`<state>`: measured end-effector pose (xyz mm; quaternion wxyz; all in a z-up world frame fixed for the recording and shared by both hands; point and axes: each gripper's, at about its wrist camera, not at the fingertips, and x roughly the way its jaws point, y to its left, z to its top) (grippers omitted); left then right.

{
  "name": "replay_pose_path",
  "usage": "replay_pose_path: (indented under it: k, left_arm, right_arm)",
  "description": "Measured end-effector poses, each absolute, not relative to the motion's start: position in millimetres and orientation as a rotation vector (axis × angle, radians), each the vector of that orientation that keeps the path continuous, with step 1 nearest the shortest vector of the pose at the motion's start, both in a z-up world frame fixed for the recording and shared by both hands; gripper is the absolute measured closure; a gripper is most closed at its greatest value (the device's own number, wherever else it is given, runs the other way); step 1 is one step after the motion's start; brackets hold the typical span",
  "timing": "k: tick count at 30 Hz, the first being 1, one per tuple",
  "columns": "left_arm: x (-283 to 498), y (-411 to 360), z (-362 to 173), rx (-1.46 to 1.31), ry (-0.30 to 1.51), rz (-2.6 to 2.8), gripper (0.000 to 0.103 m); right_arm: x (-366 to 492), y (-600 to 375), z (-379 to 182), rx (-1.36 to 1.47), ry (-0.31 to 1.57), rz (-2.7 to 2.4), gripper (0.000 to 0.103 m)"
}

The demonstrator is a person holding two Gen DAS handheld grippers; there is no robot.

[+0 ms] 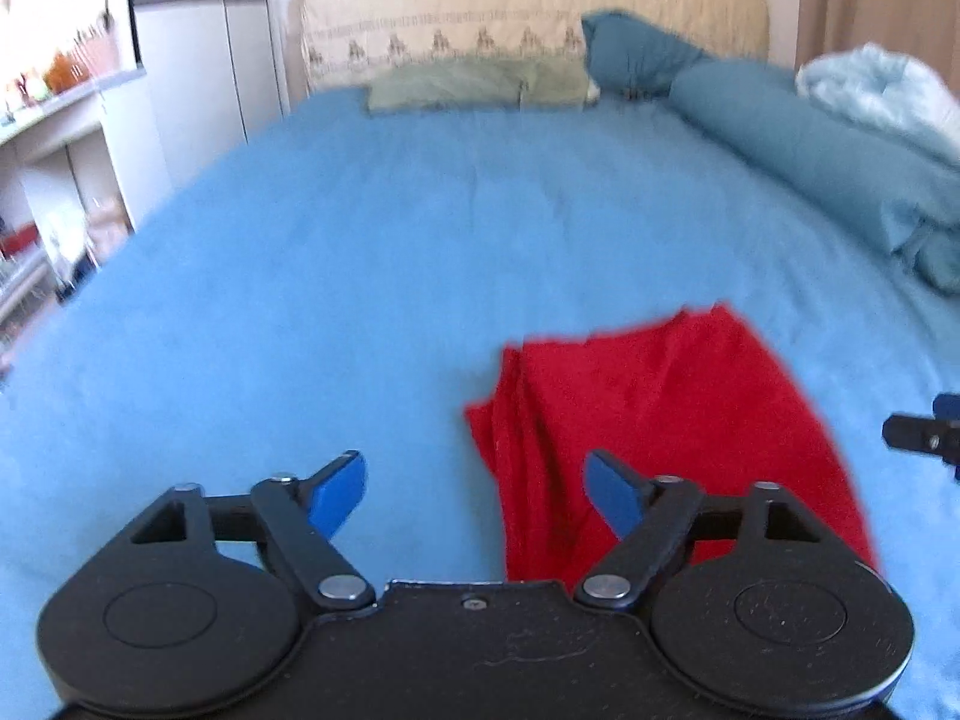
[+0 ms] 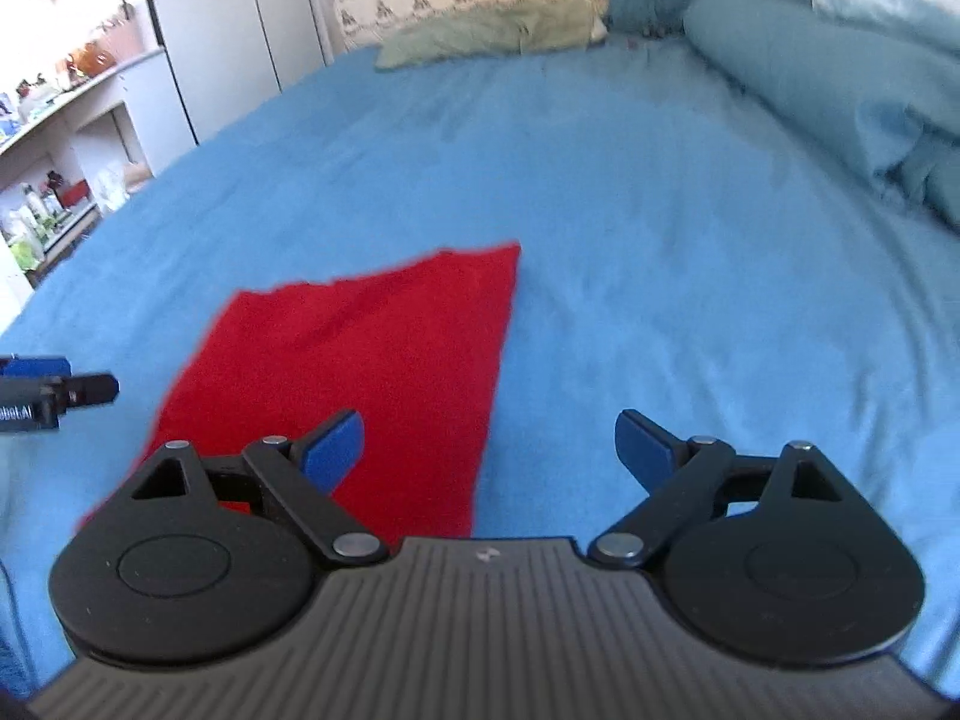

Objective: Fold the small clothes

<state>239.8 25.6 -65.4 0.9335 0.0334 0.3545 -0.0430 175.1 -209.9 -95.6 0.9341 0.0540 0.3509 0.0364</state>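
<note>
A red cloth (image 1: 654, 414) lies on the blue bed sheet (image 1: 360, 276), wrinkled along its left side. It also shows in the right wrist view (image 2: 360, 354). My left gripper (image 1: 477, 495) is open and empty, held above the cloth's near left edge. My right gripper (image 2: 489, 456) is open and empty, above the cloth's near right edge. The tip of the right gripper shows at the right edge of the left wrist view (image 1: 924, 432). The left gripper shows at the left edge of the right wrist view (image 2: 54, 390).
A green pillow (image 1: 474, 84) and a beige headboard cover (image 1: 480, 18) are at the far end of the bed. A rolled teal duvet (image 1: 798, 138) and a pale blue blanket (image 1: 882, 90) lie along the right. Shelves with clutter (image 2: 54, 138) and a wardrobe (image 2: 228, 30) stand left.
</note>
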Motion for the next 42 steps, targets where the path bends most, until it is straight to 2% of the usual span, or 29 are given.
replay_pose_path:
  k: [2,6,13,25,42]
  left_arm:
    - [216.2,23.9,-35.9,0.066,0.675,-0.093,0.0]
    - [167.9,17.3,7.5,0.089,0.642,-0.065,0.0]
    - [100.3,11.0,22.0,0.073,0.676,-0.034,0.0]
    - [40.7,10.9,10.1,0.073,0.736,-0.032,0.0]
    - [22.4,7.2,8.5,0.093,0.718,-0.063,0.0]
  right_arm:
    - [156.6,-205.9,-68.8,0.116,0.712,0.045,0.0]
    - [112.1,-193.0,-20.7,0.104,0.671,-0.013,0.0]
    - [39.7,-174.1,20.8,0.08,0.711,-0.048,0.0]
    - [-41.3,-164.4,3.1,0.058,0.805,-0.097,0.0]
    - [-58.7,-164.3,-4.7,0.047,0.823,-0.097,0.0]
